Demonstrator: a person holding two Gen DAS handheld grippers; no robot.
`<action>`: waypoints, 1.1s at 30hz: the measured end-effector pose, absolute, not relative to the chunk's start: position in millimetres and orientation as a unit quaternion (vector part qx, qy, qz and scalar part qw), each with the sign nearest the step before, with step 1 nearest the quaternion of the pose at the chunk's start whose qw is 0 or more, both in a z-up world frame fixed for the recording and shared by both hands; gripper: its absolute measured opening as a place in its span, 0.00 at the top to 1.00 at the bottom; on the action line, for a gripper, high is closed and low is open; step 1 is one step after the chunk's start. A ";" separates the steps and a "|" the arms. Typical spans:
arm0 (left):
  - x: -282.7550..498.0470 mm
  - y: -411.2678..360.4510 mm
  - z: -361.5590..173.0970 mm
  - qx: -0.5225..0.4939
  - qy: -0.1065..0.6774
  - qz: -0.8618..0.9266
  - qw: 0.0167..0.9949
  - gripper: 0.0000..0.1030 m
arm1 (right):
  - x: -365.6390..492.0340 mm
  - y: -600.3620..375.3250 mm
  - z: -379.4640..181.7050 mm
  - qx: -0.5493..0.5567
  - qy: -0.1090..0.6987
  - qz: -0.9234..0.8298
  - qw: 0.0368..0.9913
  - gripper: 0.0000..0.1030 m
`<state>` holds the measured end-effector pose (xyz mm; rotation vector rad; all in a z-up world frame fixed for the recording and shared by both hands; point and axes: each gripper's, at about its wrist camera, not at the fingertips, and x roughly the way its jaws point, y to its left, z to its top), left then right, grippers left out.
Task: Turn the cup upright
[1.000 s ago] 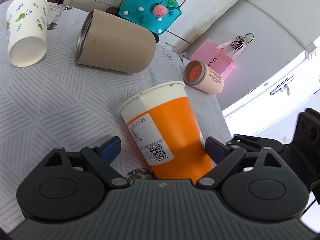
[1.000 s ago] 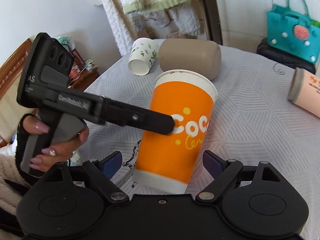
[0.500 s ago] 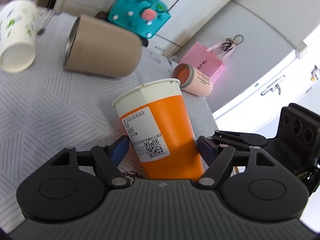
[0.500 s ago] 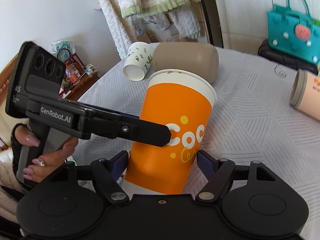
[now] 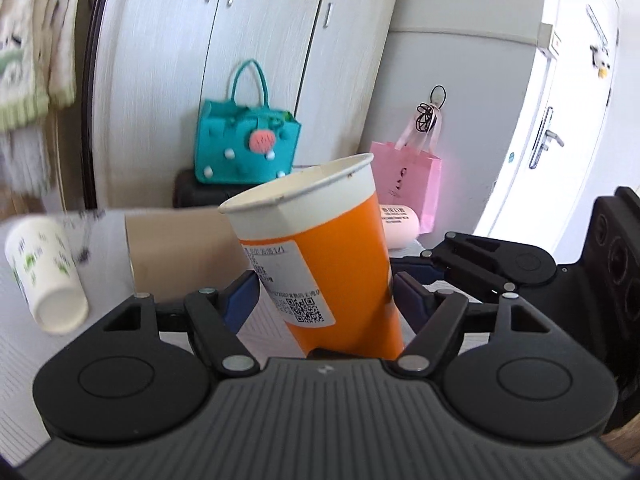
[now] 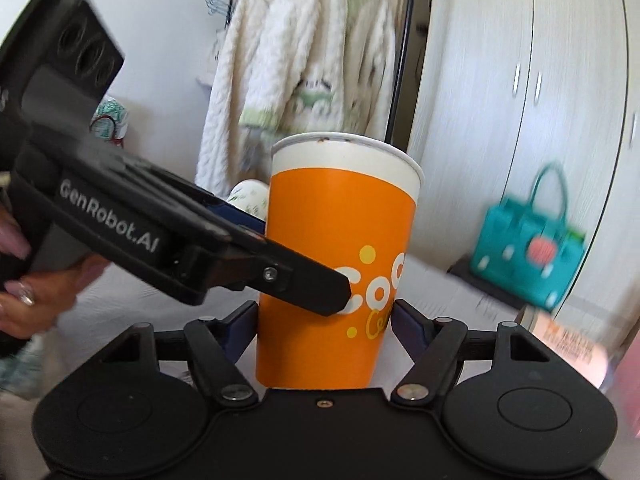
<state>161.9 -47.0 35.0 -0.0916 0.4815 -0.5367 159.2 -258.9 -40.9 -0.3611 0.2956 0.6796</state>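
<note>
An orange paper cup (image 5: 332,264) with a white rim and a printed label stands mouth up, tilted a little, lifted off the table. My left gripper (image 5: 324,296) is shut on the orange cup's lower body. My right gripper (image 6: 326,320) is also shut on the same orange cup (image 6: 340,256), from another side. The left gripper's finger crosses the cup's front in the right wrist view (image 6: 304,280). The right gripper's body shows at the right of the left wrist view (image 5: 492,264).
On the grey patterned table lie a white cup with green prints (image 5: 44,268), a tan tumbler (image 5: 180,248) and a pink cup (image 5: 400,226). A teal handbag (image 5: 244,148), a pink bag (image 5: 404,180), wardrobe doors and a hanging knit sweater (image 6: 288,80) stand behind.
Both grippers closed onto the orange cup and raised it. Both views swung upward, so the table dropped low and the wardrobe and sweater came into view.
</note>
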 end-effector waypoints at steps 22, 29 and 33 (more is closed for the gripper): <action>177.3 -36.7 17.7 -0.052 0.231 -0.278 0.931 0.31 | 189.8 -250.8 -60.6 -0.153 0.159 0.333 0.917 0.27; 171.8 -34.9 15.3 -0.052 0.237 -0.270 0.932 0.28 | 185.9 -251.4 -57.2 -0.145 0.164 0.323 0.921 0.26; 162.9 -28.9 18.3 -0.053 0.231 -0.261 0.936 0.27 | 176.0 -247.9 -55.5 -0.157 0.157 0.324 0.920 0.19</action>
